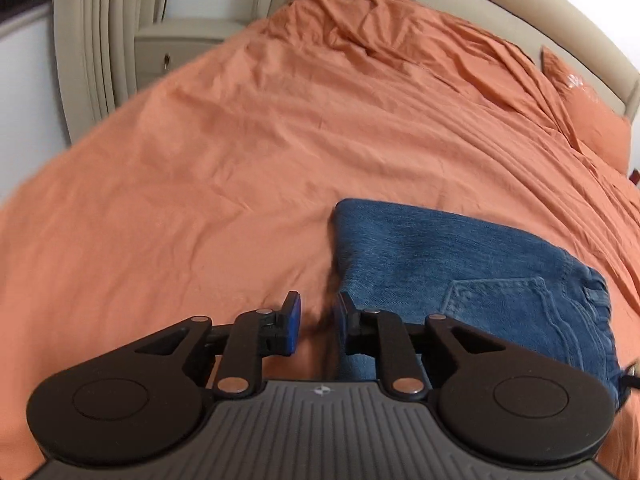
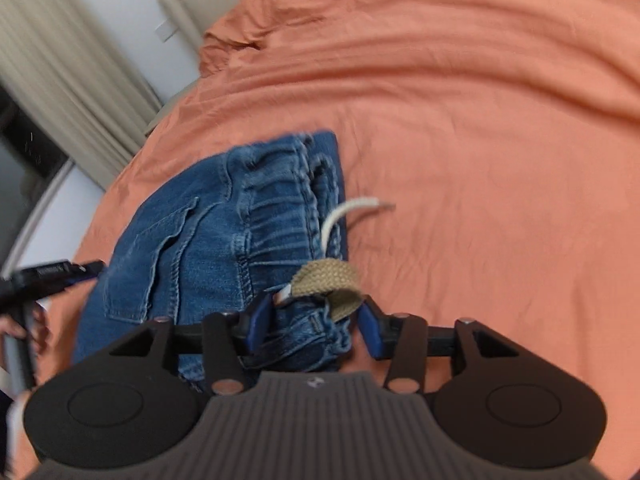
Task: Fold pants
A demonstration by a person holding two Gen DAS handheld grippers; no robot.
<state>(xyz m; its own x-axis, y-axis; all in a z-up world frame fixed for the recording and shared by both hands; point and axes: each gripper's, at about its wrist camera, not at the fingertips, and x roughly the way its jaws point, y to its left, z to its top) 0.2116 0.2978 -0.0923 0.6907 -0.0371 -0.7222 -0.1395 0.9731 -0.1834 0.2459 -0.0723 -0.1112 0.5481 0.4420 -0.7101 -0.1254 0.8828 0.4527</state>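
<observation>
The blue denim pants point(image 1: 460, 272) lie folded in a compact stack on the orange bedsheet point(image 1: 240, 160). My left gripper point(image 1: 318, 326) is open and empty, hovering just off the stack's left edge. In the right wrist view the pants point(image 2: 224, 248) show their gathered waistband, a back pocket and a beige drawstring point(image 2: 332, 276). My right gripper point(image 2: 316, 320) is open, its blue pads either side of the waistband end and the drawstring, not closed on them. The left gripper point(image 2: 52, 274) shows at the left edge of that view.
The bed has a beige padded headboard point(image 1: 560, 40) and an orange pillow point(image 1: 592, 116) at the far right. A beige nightstand point(image 1: 172, 52) and curtains point(image 1: 96, 32) stand beyond the bed's left side. The sheet is bunched near the head of the bed.
</observation>
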